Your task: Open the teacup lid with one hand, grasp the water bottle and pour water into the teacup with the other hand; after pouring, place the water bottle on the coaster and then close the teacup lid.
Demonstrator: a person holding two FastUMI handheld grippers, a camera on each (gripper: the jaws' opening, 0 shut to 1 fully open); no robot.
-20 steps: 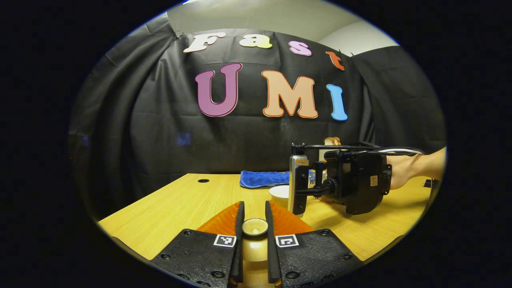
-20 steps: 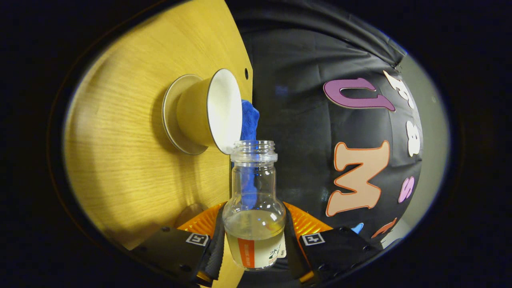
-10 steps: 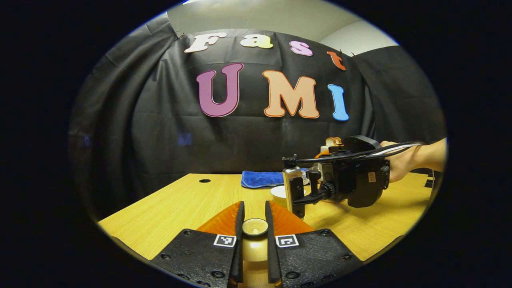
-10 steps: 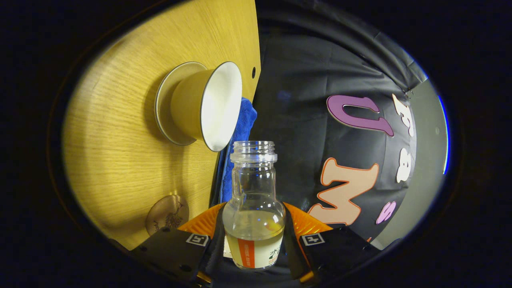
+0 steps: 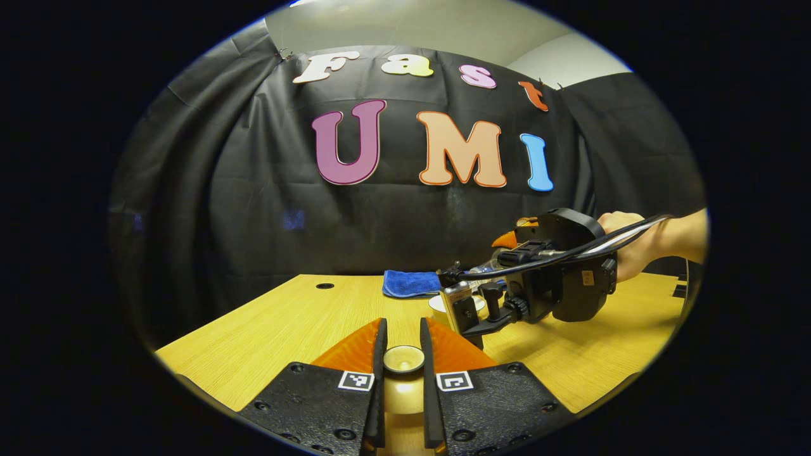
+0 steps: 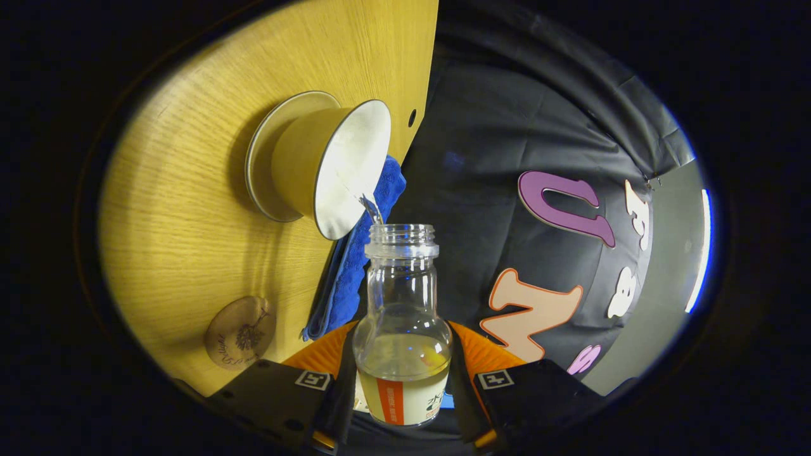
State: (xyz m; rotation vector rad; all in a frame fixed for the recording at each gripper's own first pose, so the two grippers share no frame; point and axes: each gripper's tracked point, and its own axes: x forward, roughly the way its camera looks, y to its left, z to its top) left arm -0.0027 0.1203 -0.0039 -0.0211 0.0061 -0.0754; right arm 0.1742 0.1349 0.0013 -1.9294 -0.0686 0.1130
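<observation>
My right tool (image 6: 402, 386) is gripping the clear glass water bottle (image 6: 402, 329), its long axis tipping mouth-first toward the cream lidless teacup (image 6: 329, 161) just beyond on the wooden worktop (image 6: 190, 209); my left tool (image 5: 402, 373) is clamping the teacup lid's knob (image 5: 403, 359)

Right gripper (image 5: 500, 253) blocks the teacup (image 5: 443, 304); table's (image 5: 266, 329) left side lies open

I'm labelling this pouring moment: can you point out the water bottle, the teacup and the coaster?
water bottle (image 6: 402, 297): right gripper view, on the clear glass body above the label.
teacup (image 6: 298, 171): right gripper view, on its outer side wall.
coaster (image 6: 239, 332): right gripper view, on the middle of the round disc on the table.
</observation>
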